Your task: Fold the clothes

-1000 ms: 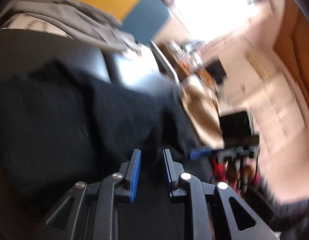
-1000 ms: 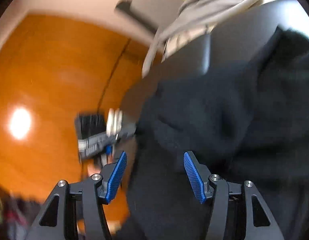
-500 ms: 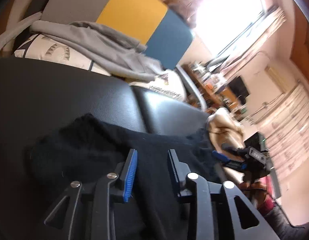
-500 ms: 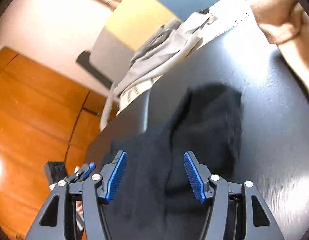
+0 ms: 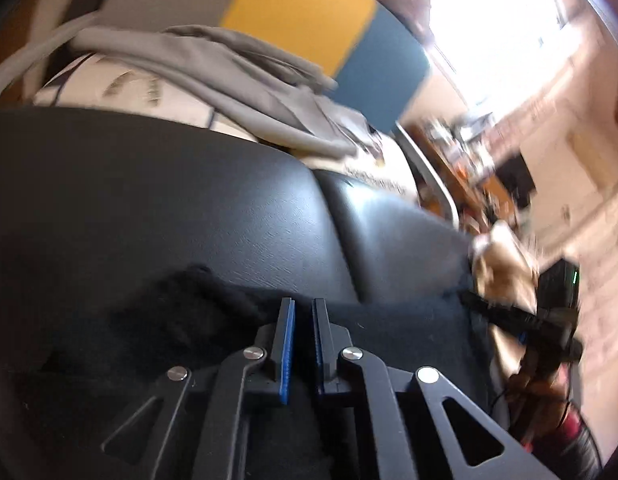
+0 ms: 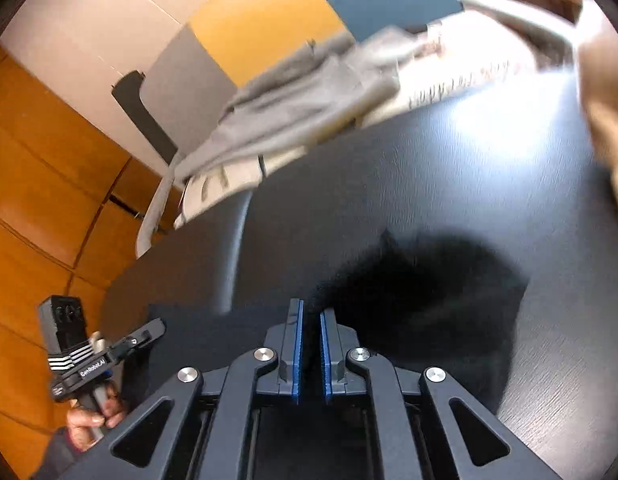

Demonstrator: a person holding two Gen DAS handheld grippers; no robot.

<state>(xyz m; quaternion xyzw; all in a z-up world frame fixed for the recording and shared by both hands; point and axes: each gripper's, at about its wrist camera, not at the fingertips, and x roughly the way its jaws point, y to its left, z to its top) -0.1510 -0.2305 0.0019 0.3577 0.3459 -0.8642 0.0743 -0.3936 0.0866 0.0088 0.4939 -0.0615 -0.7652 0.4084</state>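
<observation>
While pinching the black garment [image 6: 429, 300] at its near edge, both tongs, left [image 5: 303, 308] and right [image 6: 310, 316], clench ready to fold it across the dark surface [image 6: 489, 168].

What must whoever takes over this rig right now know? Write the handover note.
Left hand-held gripper: shut, apparently pinching the near edge of the black garment.
Right hand-held gripper: shut, apparently pinching the same garment at its near edge.
Things: the black garment lies bunched on the black padded surface; a grey garment lies heaped behind it.
Done: both edges appear gripped.
Left: no neat fold shows yet; fold the black garment. The grey one is unfolded.
</observation>
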